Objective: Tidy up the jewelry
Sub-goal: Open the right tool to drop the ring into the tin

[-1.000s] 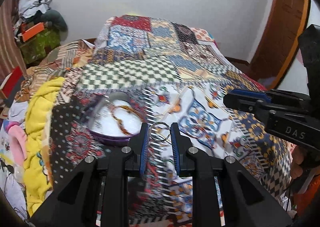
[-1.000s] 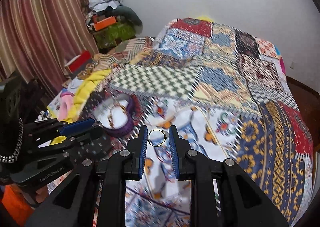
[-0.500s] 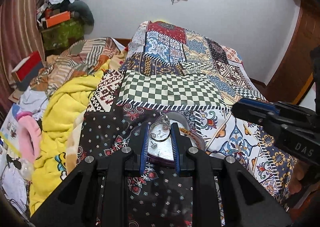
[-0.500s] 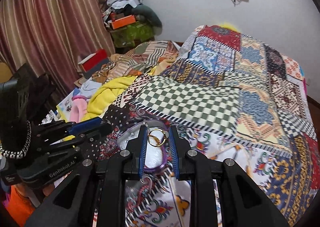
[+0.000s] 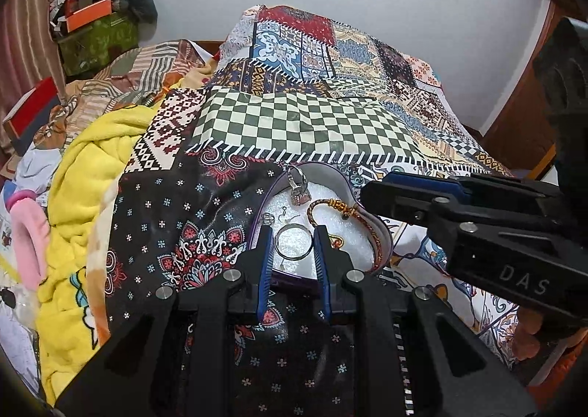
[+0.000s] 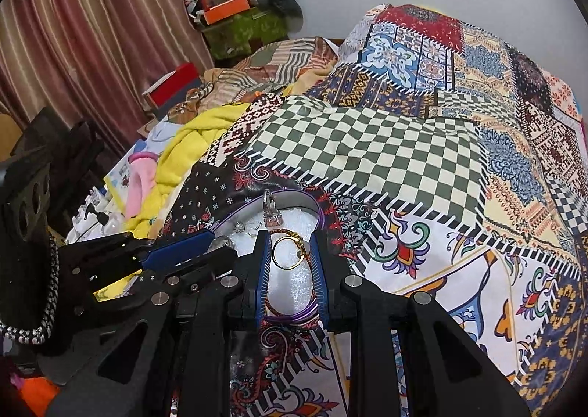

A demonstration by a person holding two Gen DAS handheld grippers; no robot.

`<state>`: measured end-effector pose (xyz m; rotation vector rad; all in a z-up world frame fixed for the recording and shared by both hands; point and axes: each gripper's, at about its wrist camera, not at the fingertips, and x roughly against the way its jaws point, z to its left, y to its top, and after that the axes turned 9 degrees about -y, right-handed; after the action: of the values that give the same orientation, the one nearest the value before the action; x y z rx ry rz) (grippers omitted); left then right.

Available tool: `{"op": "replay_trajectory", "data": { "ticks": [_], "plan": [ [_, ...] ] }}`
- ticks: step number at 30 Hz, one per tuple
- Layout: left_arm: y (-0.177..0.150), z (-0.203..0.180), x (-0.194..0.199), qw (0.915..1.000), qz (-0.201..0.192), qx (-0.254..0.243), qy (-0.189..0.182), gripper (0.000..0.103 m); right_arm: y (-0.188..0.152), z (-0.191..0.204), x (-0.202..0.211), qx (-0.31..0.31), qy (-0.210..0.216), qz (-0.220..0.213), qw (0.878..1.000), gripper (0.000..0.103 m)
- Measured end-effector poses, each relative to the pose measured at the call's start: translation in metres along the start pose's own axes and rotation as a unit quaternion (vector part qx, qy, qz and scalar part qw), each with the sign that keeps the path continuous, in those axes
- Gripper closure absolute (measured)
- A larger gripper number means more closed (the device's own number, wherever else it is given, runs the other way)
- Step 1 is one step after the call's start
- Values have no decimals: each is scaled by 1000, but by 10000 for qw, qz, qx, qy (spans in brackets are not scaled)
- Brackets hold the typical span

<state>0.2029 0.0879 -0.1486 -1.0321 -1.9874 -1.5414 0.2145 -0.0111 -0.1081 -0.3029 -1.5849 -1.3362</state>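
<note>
A patchwork quilt spread ahead of and beneath both grippers, with a yellow blanket off to the left tool's left. Just ahead of both sets of fingertips sat a purple-rimmed tray with a white lining. Inside it, a braided cord bracelet lay toward the left tool's right, and a large stone ring stood at the far rim. The left gripper was clamped on a silver ring, held over the tray's near half. The right gripper was clamped on a gold ring, also over the tray, beside the other tool's blue-padded tip.
</note>
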Motion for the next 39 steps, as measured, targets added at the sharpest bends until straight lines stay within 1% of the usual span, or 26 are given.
{"op": "replay_trajectory", "data": {
  "ticks": [13,22,24,28,39],
  "plan": [
    [0,1,-1,10000,8,-47,29,82,-2,6,-11,33,80,142,9999,83],
    [1,1,8,9999,-29,-52,83,82,1,6,-6,-5,155,214,9997,83],
    [1,1,10,9999,-37,-57,102,82,1,6,-4,-5,173,230,9996,80],
    [1,-2,17,9999,-62,-66,144,82,1,8,6,3,133,154,9998,69],
    [3,-23,48,9993,-274,-207,169,82,-3,4,56,43,-93,-246,9996,67]
  ]
}}
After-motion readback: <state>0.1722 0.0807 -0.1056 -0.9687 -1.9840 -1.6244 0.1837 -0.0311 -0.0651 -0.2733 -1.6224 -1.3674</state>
